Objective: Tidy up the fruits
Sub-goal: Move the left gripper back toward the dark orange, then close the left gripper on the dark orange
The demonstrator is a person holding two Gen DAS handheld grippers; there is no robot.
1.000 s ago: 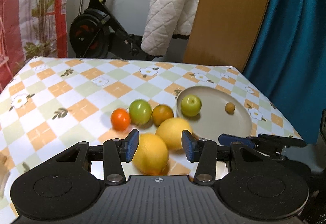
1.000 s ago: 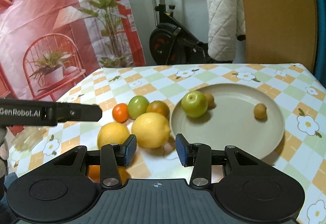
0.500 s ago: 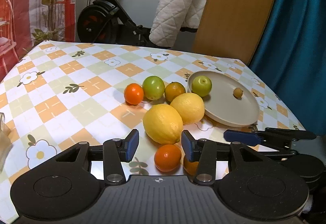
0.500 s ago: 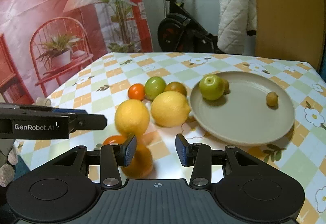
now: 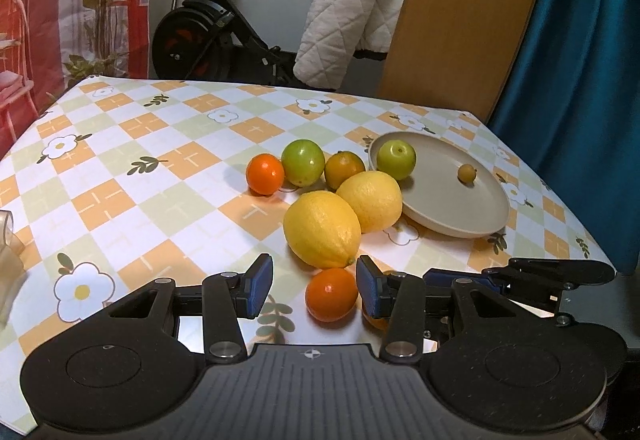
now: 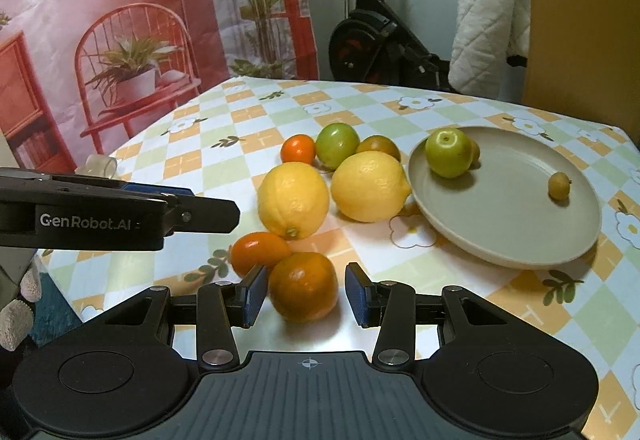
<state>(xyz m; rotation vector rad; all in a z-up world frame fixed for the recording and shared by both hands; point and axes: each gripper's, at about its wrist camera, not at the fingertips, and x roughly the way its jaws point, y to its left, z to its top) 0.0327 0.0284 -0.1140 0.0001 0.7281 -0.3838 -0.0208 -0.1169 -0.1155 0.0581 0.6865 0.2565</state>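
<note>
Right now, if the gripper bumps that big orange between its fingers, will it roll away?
Probably, a little. The orange is round and sits loose on the smooth tablecloth, so a push from the right gripper could roll it. The smaller orange fruit touching its side might stop it going that way. Its skin looks firm, not squashy.

Green apple (image 6: 448,151) on plate (image 6: 520,240); lemons (image 6: 370,186) beside.
</note>
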